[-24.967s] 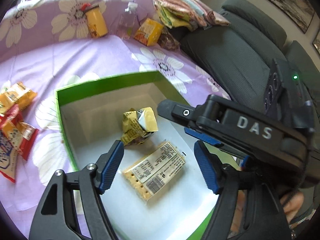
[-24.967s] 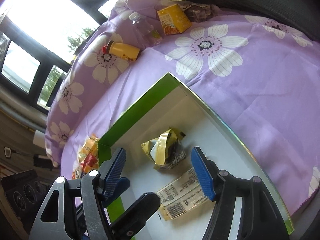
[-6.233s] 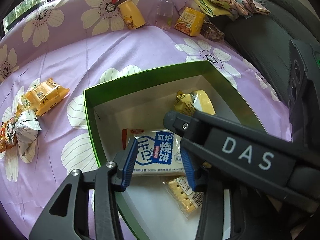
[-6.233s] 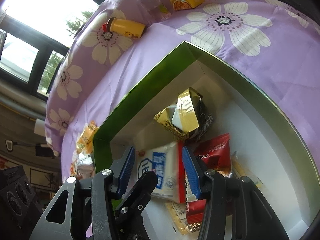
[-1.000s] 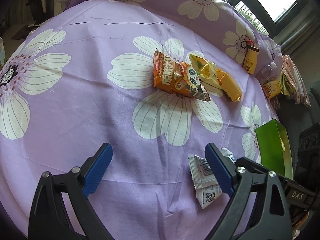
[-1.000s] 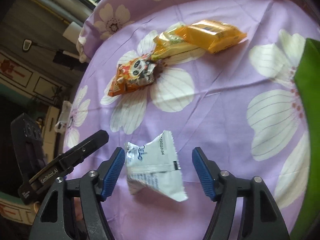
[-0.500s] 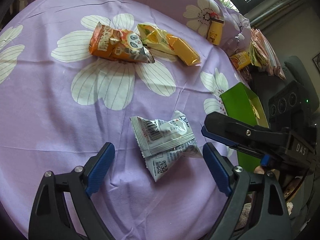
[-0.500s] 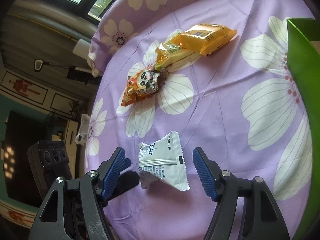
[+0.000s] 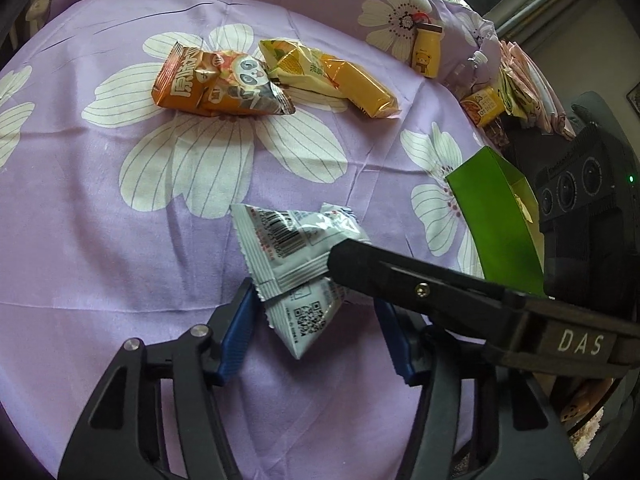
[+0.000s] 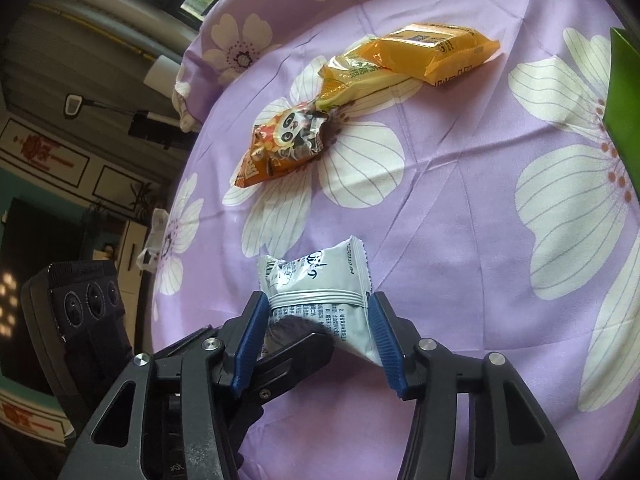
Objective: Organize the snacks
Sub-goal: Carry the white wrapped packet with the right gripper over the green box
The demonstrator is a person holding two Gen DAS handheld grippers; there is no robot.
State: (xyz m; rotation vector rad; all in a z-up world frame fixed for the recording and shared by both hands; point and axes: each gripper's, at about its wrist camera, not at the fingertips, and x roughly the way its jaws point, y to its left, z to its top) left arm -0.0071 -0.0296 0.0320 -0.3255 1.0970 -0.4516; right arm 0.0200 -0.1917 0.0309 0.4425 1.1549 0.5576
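Left wrist view: left gripper (image 9: 316,328) spread, grasping nothing. Crinkly white foil snack pouch with barcode (image 9: 298,258) on the purple flower-print cloth (image 9: 120,240), at 12 o'clock from the fingertips, its lower corner dipping between the blue pads (image 9: 237,330). Left pad close to the pouch seam, contact unclear; right pad apart from it. Black arm of the right gripper crossing in from 3 o'clock over the pouch's right edge. Orange panda-print snack bag (image 9: 218,88) and yellow wrapped snack bar (image 9: 360,88) at 11–12 o'clock, far up the cloth. Green cardboard box (image 9: 496,224) at 2 o'clock.

Right wrist view: right gripper (image 10: 318,338) clenched around the same pouch (image 10: 320,300), both blue pads (image 10: 380,336) pressed on its sides, body bulging up toward 12 o'clock. Probably the pick step: keep squeeze light, since puffed foil slips and crushes; grip below the crimped seam, lift straight before swinging to the box at 2 o'clock. Worth keeping the left gripper back to avoid a clash. Panda bag (image 10: 284,144) at 11 o'clock, yellow bar (image 10: 436,52) at 1 o'clock.
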